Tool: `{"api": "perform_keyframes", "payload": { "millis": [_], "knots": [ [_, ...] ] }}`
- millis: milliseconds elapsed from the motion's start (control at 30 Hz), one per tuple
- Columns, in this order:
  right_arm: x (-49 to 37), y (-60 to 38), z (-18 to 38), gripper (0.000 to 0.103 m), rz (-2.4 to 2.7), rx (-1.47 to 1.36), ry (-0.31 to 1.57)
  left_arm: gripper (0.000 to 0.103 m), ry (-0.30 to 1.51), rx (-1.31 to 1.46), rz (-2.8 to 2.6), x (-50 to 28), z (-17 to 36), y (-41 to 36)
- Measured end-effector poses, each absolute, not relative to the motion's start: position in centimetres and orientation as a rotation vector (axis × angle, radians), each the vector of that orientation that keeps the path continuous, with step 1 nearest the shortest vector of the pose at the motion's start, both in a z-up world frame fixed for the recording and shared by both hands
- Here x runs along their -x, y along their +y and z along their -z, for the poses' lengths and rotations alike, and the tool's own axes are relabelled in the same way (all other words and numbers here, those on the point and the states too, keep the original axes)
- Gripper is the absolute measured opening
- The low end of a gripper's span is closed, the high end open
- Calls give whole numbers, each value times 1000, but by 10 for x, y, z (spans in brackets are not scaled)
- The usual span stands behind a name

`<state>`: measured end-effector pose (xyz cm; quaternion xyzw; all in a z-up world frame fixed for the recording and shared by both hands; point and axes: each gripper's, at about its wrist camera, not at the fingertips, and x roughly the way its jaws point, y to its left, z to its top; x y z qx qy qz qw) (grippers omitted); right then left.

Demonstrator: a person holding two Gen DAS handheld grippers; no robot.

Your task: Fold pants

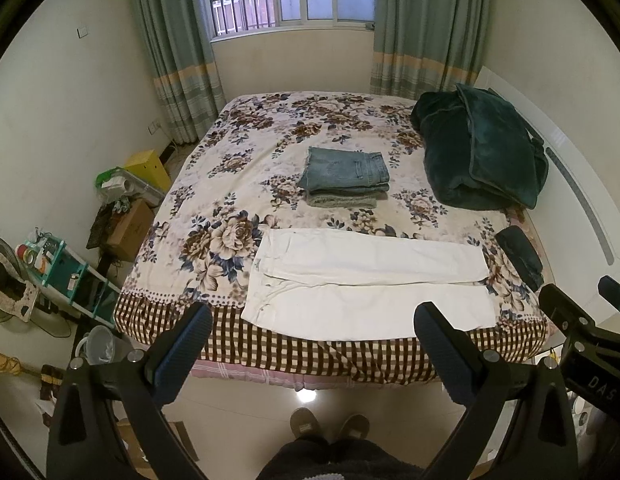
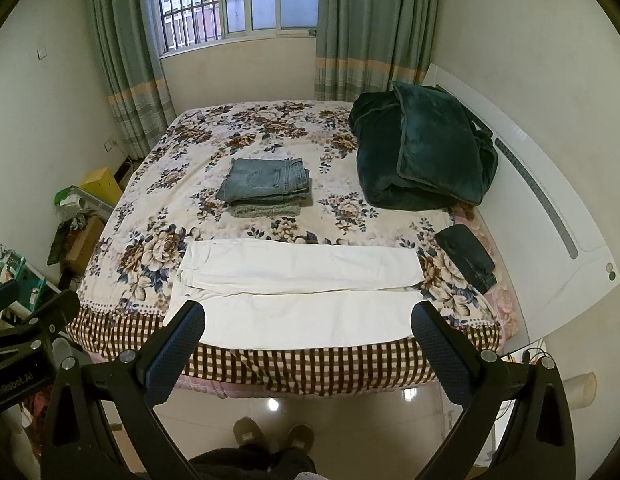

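White pants [image 1: 370, 280] lie flat along the near edge of the floral bed, waist to the left, both legs stretched to the right; they also show in the right wrist view [image 2: 297, 292]. My left gripper [image 1: 314, 320] is open and empty, held back from the bed above the floor. My right gripper [image 2: 307, 318] is open and empty too, level with the bed's near edge. Neither touches the pants.
A stack of folded jeans [image 1: 346, 178] sits mid-bed. A dark green blanket [image 1: 478, 152] is piled at the right by the white headboard [image 1: 578, 200]. A dark folded garment [image 1: 520, 256] lies near the right edge. Cluttered shelves and boxes [image 1: 69, 272] stand left of the bed.
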<state>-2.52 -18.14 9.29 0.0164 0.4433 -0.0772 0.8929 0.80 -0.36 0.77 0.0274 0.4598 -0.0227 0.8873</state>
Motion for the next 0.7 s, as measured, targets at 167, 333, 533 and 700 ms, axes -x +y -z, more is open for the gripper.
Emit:
{"api": "perform_keyframes", "payload": {
  "millis": [167, 333, 533, 700],
  "knots": [
    [25, -181, -93, 103, 160, -34, 918, 103, 951, -56, 49, -11, -15, -6],
    [24, -181, -94, 103, 162, -35, 918, 103, 950, -53, 53, -12, -16, -9],
    [24, -181, -95, 103, 161, -31, 919, 103, 943, -47, 59, -11, -18, -11],
    [24, -181, -95, 103, 161, -32, 918, 103, 943, -44, 62, -10, -18, -9]
  ]
}}
